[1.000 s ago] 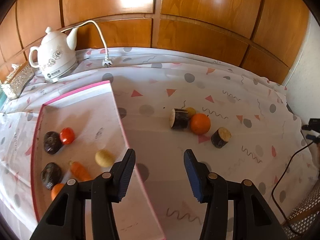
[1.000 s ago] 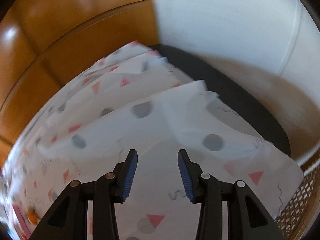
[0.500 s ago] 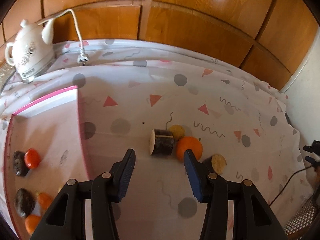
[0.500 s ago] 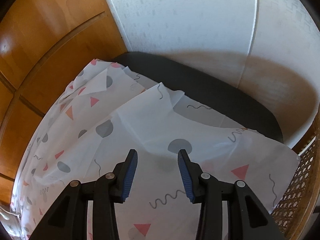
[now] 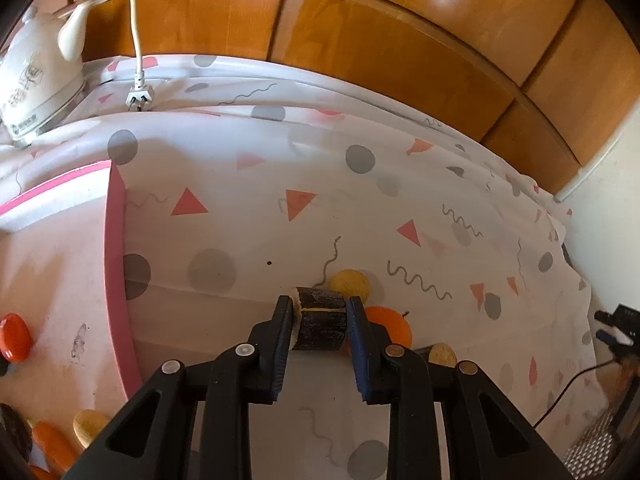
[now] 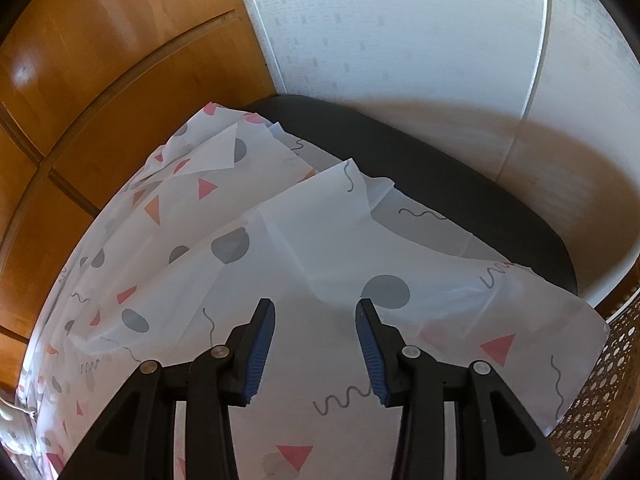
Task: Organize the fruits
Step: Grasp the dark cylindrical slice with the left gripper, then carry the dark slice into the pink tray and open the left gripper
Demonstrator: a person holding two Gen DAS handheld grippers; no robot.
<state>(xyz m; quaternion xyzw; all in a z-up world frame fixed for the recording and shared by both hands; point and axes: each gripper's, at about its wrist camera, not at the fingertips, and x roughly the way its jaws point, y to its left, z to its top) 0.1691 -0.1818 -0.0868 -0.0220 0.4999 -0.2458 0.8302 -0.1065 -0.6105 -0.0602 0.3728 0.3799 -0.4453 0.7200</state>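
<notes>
Tablecloth [image 5: 248, 184]: white, printed with dots, triangles and squiggles; it carries everything listed below. In your right wrist view it runs out to a rumpled corner over a dark edge, with no fruit on it.

Tray [image 5: 116, 280]: pink-rimmed, at the left of your left wrist view. Sorted so far, as far as shows: a red piece [image 5: 14, 336] at the left edge, an orange piece [image 5: 54, 442] and a pale yellow piece [image 5: 90, 426] at the bottom corner, and a dark piece only partly in view beside them. One second ago six pieces could be counted there; the tray has since slid mostly out of frame, so you cannot recount.

Kettle [image 5: 36, 84]: white, top left, its plug lying loose on the cloth. Not part of the job.

Left gripper [image 5: 319, 322]: jaws narrowed around the dark cylinder piece [image 5: 322, 320], pads at or nearly at its two sides; whether they press firmly cannot be told. A second ago your jaws stood wide near the tray edge with this piece well ahead.

Unsorted pile: the cylinder still rests on the cloth; an orange [image 5: 386, 326] sits just right of it, a yellow round piece [image 5: 350, 284] just behind, and another cut piece [image 5: 440, 354] partly hidden by the right finger. Judged about half done: four left.

Right gripper [image 6: 316, 346]: wide apart, holding nothing, idle over the corner; its view has turned toward the white wall.
</notes>
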